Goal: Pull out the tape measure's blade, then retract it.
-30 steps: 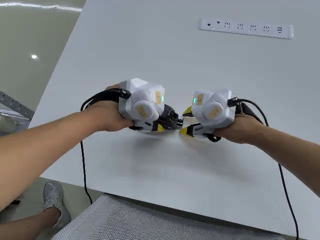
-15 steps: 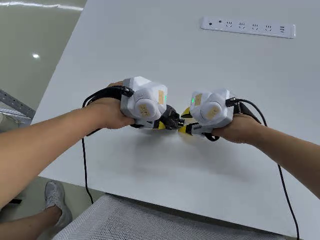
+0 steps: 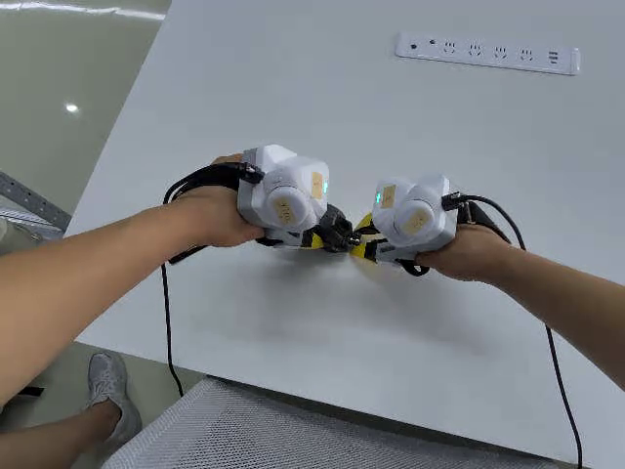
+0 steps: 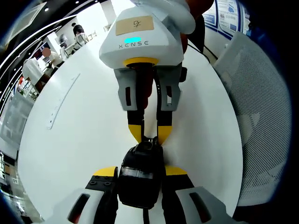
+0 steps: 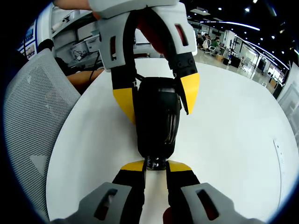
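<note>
The left gripper [image 4: 140, 171] holds its jaws about halfway apart, the yellow tips pressed against both sides of the black tape measure [image 4: 140, 184], which it grips firmly. The right gripper [image 5: 156, 166] faces it from the right with its jaws nearly together, pinching the small blade hook [image 5: 156, 162]. The hook lies right against the case mouth. The tape measure sits between the two grippers over the near part of the white table [image 3: 293, 98], well apart from the power strip [image 3: 486, 54] at the far right.
</note>
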Available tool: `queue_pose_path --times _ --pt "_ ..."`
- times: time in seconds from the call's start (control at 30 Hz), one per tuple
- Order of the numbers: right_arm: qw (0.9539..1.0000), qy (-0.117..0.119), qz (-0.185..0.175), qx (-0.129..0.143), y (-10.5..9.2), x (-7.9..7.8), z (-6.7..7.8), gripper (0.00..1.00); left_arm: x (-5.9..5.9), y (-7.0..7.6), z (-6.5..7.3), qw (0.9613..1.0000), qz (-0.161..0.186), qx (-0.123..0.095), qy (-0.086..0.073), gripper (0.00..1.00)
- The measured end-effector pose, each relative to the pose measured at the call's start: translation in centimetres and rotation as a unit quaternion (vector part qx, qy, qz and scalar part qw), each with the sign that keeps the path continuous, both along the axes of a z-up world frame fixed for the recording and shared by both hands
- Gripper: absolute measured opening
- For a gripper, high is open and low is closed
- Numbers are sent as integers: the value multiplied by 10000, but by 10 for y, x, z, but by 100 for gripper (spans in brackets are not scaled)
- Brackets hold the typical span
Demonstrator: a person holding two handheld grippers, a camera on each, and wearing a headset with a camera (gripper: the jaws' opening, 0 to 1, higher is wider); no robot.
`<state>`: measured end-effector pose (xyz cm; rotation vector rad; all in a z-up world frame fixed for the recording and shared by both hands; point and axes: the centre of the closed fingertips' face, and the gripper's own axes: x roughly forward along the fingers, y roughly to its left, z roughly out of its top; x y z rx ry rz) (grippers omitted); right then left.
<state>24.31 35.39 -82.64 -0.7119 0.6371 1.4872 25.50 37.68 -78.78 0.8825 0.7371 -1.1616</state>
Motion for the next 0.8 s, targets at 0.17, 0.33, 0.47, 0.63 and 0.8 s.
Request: queue_pose_path --times 0.17,0.33,0.47,0.63,0.8 --pt "9999 -100 59 12 0 1 0 13 -2 0 3 10000 -25 3 -19 31" --pt "9996 -238 140 68 0 1 0 12 -4 -1 6 10000 -82 34 -39 30" --pt "9994 -328 125 63 0 2 1 11 -4 0 6 9999 -105 39 -23 29" --pt "9994 -324 130 47 -2 2 1 10 -5 -1 7 9998 -156 76 -30 29" --pt "9995 -301 127 47 -5 2 2 10 -6 -1 9 9998 -161 85 -20 29"
